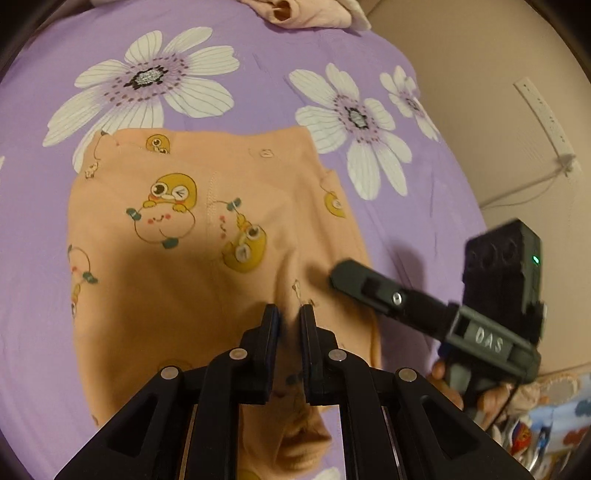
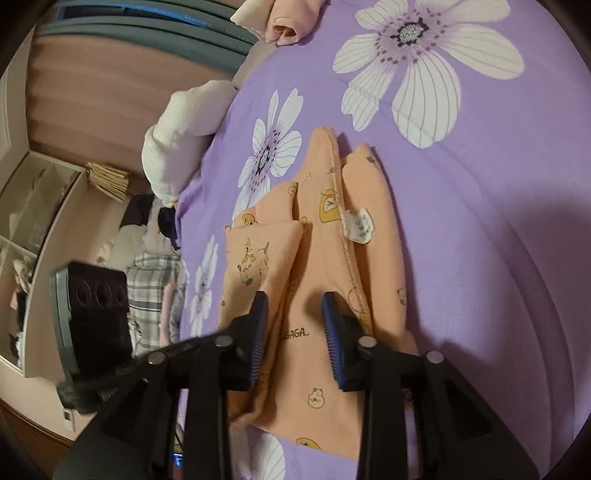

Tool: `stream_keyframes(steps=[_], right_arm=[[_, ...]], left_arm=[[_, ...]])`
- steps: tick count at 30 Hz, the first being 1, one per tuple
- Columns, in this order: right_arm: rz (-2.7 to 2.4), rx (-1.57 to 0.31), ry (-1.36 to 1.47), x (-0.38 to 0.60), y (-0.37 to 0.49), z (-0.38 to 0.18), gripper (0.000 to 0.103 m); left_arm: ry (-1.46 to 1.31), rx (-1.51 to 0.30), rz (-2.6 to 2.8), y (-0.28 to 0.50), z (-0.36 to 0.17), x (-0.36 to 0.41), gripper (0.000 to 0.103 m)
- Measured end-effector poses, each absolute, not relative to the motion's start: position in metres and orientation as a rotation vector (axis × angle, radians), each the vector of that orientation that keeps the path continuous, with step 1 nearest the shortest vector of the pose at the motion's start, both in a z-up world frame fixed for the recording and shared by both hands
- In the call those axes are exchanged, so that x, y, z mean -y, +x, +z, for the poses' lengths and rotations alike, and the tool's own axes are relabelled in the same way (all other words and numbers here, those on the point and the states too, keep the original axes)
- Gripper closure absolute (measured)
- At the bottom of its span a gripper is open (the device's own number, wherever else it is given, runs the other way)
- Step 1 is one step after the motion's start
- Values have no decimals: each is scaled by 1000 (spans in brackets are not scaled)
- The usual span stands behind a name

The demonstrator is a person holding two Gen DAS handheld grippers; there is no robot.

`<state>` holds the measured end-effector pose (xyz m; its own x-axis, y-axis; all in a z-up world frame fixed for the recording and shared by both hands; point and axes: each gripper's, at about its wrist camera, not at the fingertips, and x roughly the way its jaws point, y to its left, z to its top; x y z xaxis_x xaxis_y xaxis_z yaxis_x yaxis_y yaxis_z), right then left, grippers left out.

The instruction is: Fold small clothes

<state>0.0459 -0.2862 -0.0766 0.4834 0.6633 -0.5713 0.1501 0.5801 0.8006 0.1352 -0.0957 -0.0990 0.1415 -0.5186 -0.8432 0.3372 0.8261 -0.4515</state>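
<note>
A small peach garment point(image 1: 166, 221) printed with yellow cartoon ducks lies on the purple flowered bedsheet point(image 1: 258, 74). My left gripper point(image 1: 290, 314) is shut on a raised ridge of its cloth near the near edge. In the right wrist view the same garment point(image 2: 332, 266) lies in folded layers with a white care label point(image 2: 360, 225) showing. My right gripper point(image 2: 295, 306) stands open just over it, cloth under the gap, and the blue pads point(image 2: 332, 325) do not press on it. From the left wrist view, the right gripper's fingers point(image 1: 369, 291) hover at the garment's right edge.
More peach and white clothes point(image 1: 306, 13) are heaped at the far edge of the bed. A rolled white cloth point(image 2: 181, 140) lies at the bed's left edge, with a plaid cloth point(image 2: 155, 284) and shelves point(image 2: 33, 214) beyond. A power strip point(image 1: 546, 122) hangs on the wall.
</note>
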Motion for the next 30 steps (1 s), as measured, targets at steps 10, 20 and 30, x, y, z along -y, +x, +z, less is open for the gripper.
stream_keyframes(steps=[10, 20, 30], right_arm=[[418, -1085, 840, 262, 67, -69, 51], [371, -1151, 674, 235, 111, -75, 52], [398, -1094, 667, 227, 118, -78, 63]], left_arm=[[-293, -1165, -552, 102, -81, 11, 88], [-278, -1215, -622, 74, -115, 21, 88], [-379, -1211, -638, 68, -112, -3, 88]])
